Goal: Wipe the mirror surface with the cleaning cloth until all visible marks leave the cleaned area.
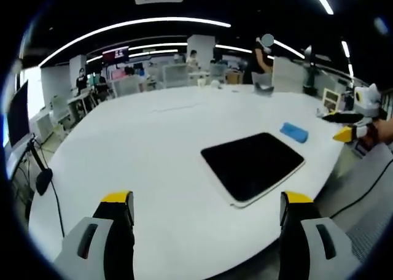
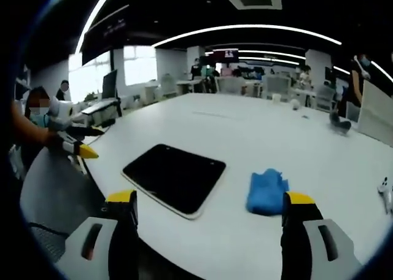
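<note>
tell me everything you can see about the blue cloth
The blue cloth is a small, soft-looking rag, loosely bunched rather than spread flat. It lies on the white table, just beside the dark mirror without touching it. Neither gripper touches it; the right gripper hangs open, short of it.

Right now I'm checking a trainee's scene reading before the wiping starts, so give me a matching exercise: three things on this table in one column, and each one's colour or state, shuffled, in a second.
Things:
1. dark rectangular mirror with a pale rim
2. crumpled cleaning cloth
3. right gripper

States:
A. open, holding nothing
B. blue, lying beside the mirror, not on it
C. flat on the white table, near its edge

Pairs: 1-C, 2-B, 3-A
</note>
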A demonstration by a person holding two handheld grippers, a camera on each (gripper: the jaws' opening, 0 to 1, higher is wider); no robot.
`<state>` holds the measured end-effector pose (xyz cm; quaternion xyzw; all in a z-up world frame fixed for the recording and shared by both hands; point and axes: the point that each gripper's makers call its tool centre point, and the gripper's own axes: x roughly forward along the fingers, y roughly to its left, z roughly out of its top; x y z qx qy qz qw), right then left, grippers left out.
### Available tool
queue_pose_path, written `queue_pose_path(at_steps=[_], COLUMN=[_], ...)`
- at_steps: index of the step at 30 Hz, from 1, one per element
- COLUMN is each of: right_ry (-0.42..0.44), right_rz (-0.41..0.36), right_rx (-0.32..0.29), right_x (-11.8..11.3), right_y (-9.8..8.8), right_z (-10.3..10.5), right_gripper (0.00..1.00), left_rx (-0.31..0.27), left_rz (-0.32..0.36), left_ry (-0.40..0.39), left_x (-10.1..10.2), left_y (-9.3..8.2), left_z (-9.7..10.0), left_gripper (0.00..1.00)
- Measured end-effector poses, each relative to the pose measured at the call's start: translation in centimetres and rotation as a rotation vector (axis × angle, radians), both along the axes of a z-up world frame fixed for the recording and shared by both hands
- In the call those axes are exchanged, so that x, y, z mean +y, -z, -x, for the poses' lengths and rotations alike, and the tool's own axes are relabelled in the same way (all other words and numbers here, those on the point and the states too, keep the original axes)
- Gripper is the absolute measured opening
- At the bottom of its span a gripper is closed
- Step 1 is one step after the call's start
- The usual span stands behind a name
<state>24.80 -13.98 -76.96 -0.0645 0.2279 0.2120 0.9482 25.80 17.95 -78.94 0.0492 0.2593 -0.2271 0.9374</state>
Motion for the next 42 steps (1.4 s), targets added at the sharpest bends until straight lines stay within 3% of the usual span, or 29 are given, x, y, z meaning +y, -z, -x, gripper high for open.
queue_pose_path(at_steps=[3, 4, 8, 10, 13, 18, 23, 26, 30, 33, 35, 38, 40, 42], right_ry=[0.018, 0.04, 0.07, 0.054, 0.021, 0.028, 0.011, 0.062, 0.087, 0.087, 0.096, 0.117, 0.099, 0.085], right_rz=[-0.006, 0.004, 0.052, 0.065, 0.077, 0.107, 0.098, 0.09, 0.107, 0.061, 0.033, 0.036, 0.106, 0.081], right_rx=[0.004, 0.011, -0.01, -0.007, -0.025, 0.011, 0.004, 0.023, 0.04, 0.043, 0.062, 0.037, -0.016, -0.023], right_x=[-0.3, -0.8, -1.4, -1.2, -0.7, -1.2, -0.9, -1.8, -2.4, -2.1, -2.1, -2.2, -2.2, -1.8], right_y=[0.0, 0.1, -0.1, 0.0, -0.4, 0.5, 0.6, 0.6, 1.0, 0.9, 1.2, 0.4, -0.4, -0.5], right_z=[0.0, -0.1, -0.1, -0.3, -0.4, -0.3, -0.4, -0.7, -0.9, -1.1, -0.9, -1.3, -2.0, -2.1], right_gripper=[0.96, 0.96, 0.95, 0.95, 0.95, 0.92, 0.99, 1.0, 1.0, 1.0, 1.0, 1.0, 1.0, 1.0], left_rx=[0.01, 0.031, 0.028, 0.076, 0.05, 0.069, 0.063, 0.052, 0.05, 0.044, 0.069, 0.066, 0.074, 0.055], left_rz=[0.016, 0.001, 0.005, -0.016, -0.029, -0.032, -0.04, -0.012, -0.032, -0.029, -0.018, -0.052, -0.066, -0.064], left_ry=[0.005, 0.019, 0.072, 0.065, 0.102, 0.101, 0.124, 0.107, 0.11, 0.1, 0.098, 0.088, 0.09, 0.081], left_x=[-0.2, -0.4, -1.4, -1.0, -1.7, -1.6, -1.9, -1.7, -1.6, -1.4, -1.4, -0.9, -0.9, -0.9], left_y=[0.2, 0.5, 0.5, 1.4, 0.9, 1.3, 1.2, 0.9, 1.2, 1.1, 1.6, 1.7, 1.9, 1.5], left_z=[0.0, 0.2, 0.5, 0.7, 0.7, 0.8, 0.9, 0.6, 0.6, 0.4, 0.6, 0.4, 0.3, -0.2], left_gripper=[1.0, 1.0, 1.0, 1.0, 1.0, 0.99, 0.99, 0.99, 0.99, 0.99, 0.99, 0.99, 0.99, 0.99])
